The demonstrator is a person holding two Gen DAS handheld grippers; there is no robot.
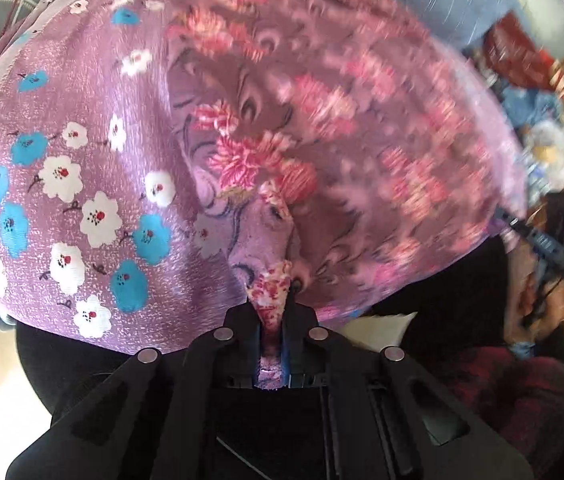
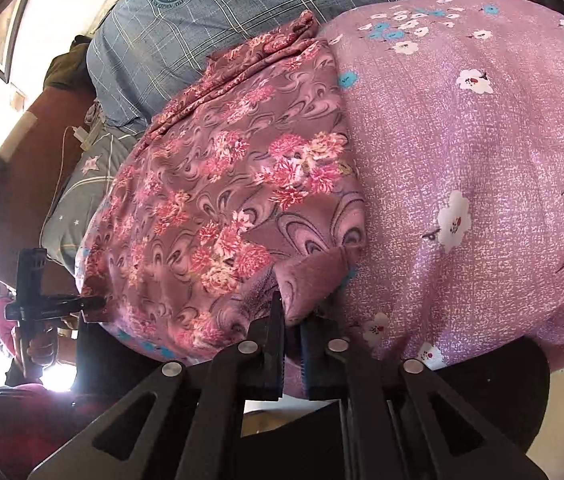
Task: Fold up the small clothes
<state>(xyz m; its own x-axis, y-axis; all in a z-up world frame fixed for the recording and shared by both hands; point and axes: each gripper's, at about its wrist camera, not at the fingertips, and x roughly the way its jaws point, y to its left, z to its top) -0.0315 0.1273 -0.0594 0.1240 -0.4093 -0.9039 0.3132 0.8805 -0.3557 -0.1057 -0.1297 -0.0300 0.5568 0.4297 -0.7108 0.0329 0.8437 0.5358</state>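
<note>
Both claws clamped | left claw (image 1: 271,312), right claw (image 2: 292,320) | floral garment (image 2: 221,184)

Ahead of you the lilac bedspread (image 2: 462,168) lies broad and bare on the right of the right wrist view, so you can pass a gripper freely over it there. The pink floral garment (image 2: 221,184) covers the left part, and behind it the blue checked pillow (image 2: 201,32) blocks the far side. At the near left corner of the garment the left gripper (image 2: 95,303) stands in your way.
</note>
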